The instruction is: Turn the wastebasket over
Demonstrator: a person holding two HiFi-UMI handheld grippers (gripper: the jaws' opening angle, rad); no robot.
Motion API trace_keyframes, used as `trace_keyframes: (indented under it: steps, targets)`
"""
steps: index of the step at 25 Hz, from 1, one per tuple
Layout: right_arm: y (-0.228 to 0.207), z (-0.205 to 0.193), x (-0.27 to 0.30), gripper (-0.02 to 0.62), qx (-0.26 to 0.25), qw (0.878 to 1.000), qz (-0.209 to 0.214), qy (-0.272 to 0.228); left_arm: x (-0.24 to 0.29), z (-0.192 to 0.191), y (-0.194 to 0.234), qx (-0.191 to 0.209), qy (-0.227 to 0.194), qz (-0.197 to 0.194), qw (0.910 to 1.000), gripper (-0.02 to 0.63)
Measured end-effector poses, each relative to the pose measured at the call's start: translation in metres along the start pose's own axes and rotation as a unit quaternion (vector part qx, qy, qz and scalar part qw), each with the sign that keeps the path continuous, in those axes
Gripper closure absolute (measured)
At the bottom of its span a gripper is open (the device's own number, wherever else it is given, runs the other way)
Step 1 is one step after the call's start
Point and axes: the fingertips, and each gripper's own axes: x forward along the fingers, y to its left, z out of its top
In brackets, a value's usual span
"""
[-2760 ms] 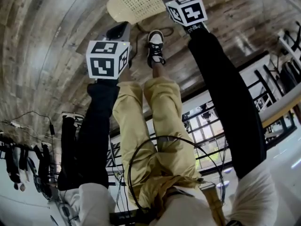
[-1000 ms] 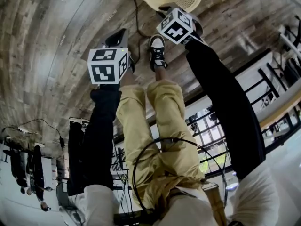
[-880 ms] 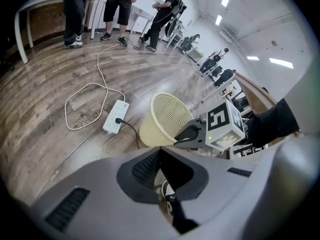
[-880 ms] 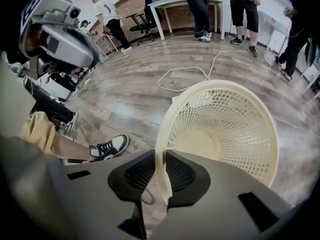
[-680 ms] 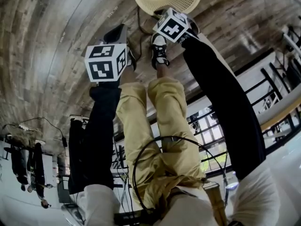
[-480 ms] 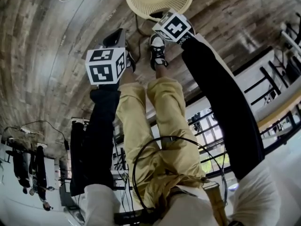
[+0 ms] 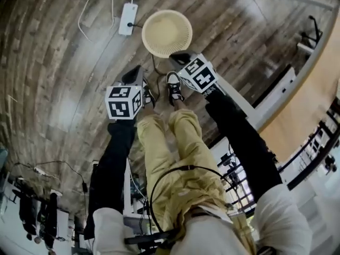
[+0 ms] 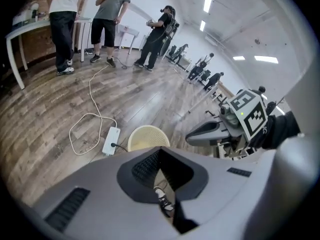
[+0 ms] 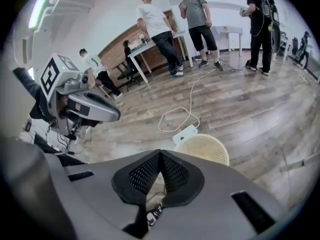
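Wastebasket [image 7: 167, 32] just ahead of right gripper [image 7: 178, 57]

Wastebasket [image 9: 203, 147] lower half behind the right tool [image 9: 160, 154] in its own view, power strip [image 9: 184, 133] partly behind the rim

Carrying, on the wooden plank floor [image 7: 58, 73], a cream mesh wastebasket [image 7: 167, 32] standing mouth-up. Lying just left of it, a white power strip [image 7: 128, 19]. Standing nearer on the boards, a black-and-white shoe [image 7: 173, 85].
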Motion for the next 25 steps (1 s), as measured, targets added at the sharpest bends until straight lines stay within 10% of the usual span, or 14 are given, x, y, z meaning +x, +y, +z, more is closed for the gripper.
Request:
trace_keyframes:
  steps: [10, 15, 25]
  targets:
    - [0.126, 0.141, -0.253, 0.574, -0.020, 0.983, -0.028, -0.180, -0.220, 0.122, -0.129, 0.068, -0.136, -0.036, 0.9877, 0.604]
    - [0.172, 0.184, -0.359, 0.574, -0.035, 0.960, -0.077, -0.267, -0.333, 0.185, -0.185, 0.103, -0.293, -0.001, 0.9506, 0.604]
    - [0.233, 0.246, -0.512, 0.574, -0.075, 0.903, -0.131, -0.402, -0.428, 0.241, -0.282, 0.152, -0.380, -0.033, 0.9117, 0.604]
